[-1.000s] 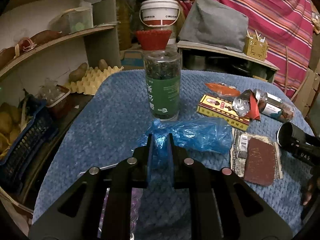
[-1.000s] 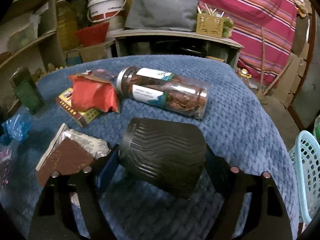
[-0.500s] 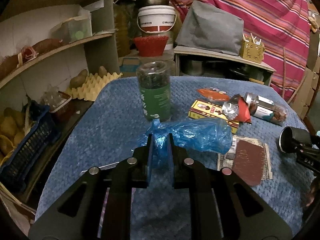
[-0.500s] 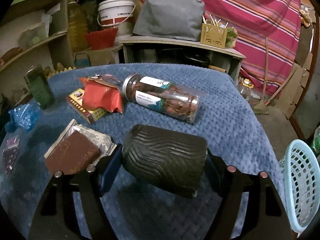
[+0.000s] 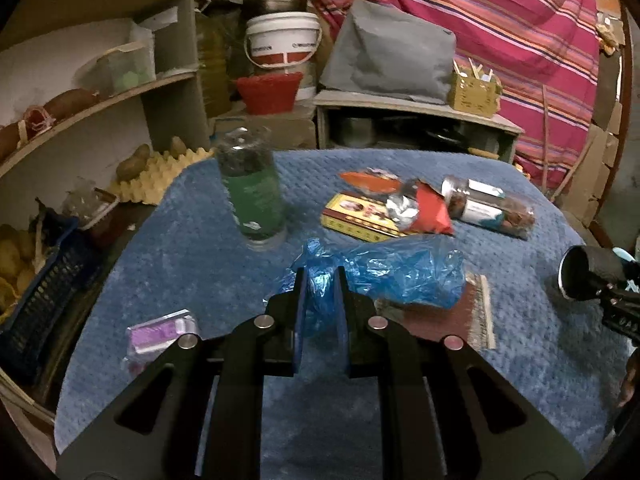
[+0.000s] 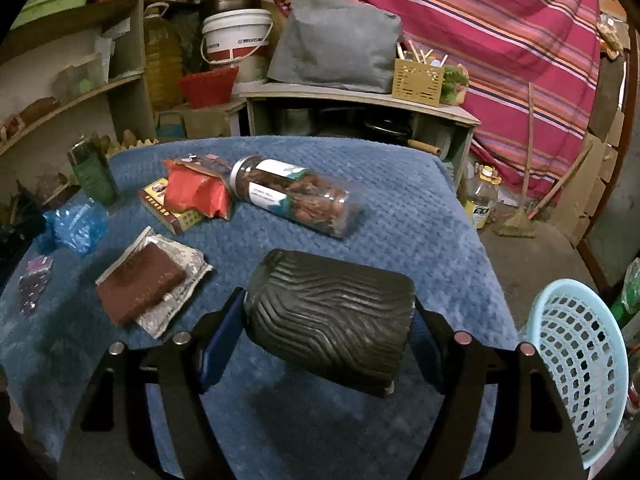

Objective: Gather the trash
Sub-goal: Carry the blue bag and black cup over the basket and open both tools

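Observation:
My left gripper [image 5: 320, 304] is shut on a crumpled blue plastic bag [image 5: 396, 272], which hangs off its tips to the right, above the blue cloth. The same blue plastic bag [image 6: 76, 224] shows at the left edge of the right wrist view. My right gripper [image 6: 328, 320] is shut on a black ribbed cup [image 6: 332, 312], held sideways between both fingers over the cloth. That black cup [image 5: 588, 272] appears at the right edge of the left wrist view. A pale blue perforated basket [image 6: 580, 368] stands on the floor, low at the right.
On the blue cloth [image 6: 400, 208] lie a clear jar on its side [image 6: 296, 196], a red packet [image 6: 196, 192] over a yellow box [image 5: 360, 216], a brown sponge on paper [image 6: 140, 284], and a purple packet [image 5: 160, 332]. A green-labelled jar [image 5: 252, 188] stands upright. Shelves [image 5: 100, 100] crowd the left.
Both grippers have drawn back and risen from the table, each carrying its load. More of the cloth, the purple packet and the pale blue basket have come into view.

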Motion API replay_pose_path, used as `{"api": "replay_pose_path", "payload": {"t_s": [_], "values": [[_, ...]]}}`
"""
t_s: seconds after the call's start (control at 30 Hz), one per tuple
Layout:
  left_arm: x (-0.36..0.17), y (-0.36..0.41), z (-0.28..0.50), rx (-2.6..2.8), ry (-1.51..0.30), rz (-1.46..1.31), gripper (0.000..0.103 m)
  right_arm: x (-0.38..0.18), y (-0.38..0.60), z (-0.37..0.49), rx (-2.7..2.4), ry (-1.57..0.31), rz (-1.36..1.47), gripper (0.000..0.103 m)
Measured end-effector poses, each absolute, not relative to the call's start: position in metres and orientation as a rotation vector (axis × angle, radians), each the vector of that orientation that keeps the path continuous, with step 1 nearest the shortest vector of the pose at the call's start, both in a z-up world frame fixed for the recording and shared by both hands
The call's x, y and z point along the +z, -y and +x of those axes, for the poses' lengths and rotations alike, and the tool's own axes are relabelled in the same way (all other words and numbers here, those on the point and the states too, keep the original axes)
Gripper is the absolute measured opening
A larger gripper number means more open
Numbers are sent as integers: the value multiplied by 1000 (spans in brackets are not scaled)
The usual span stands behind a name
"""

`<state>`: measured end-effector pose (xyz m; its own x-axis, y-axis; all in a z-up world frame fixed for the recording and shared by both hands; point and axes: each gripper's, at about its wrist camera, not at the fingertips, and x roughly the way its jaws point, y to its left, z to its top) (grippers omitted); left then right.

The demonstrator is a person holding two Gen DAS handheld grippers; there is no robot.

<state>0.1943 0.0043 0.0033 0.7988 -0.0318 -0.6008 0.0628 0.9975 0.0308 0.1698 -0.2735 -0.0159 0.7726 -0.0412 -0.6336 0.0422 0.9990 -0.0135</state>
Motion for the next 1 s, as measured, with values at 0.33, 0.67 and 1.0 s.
{"api": "replay_pose_path", "payload": {"t_s": [0.33, 0.67, 1.0], "values": [[9, 50, 179, -85, -620, 125, 12, 4, 322, 136, -64, -630, 22, 75], [20, 140, 173, -210, -581, 150, 12, 19, 406, 95, -182, -585, 66, 75], [17, 258, 156, -388, -564, 174, 12, 15, 506, 54, -343, -578, 152, 75]]}}
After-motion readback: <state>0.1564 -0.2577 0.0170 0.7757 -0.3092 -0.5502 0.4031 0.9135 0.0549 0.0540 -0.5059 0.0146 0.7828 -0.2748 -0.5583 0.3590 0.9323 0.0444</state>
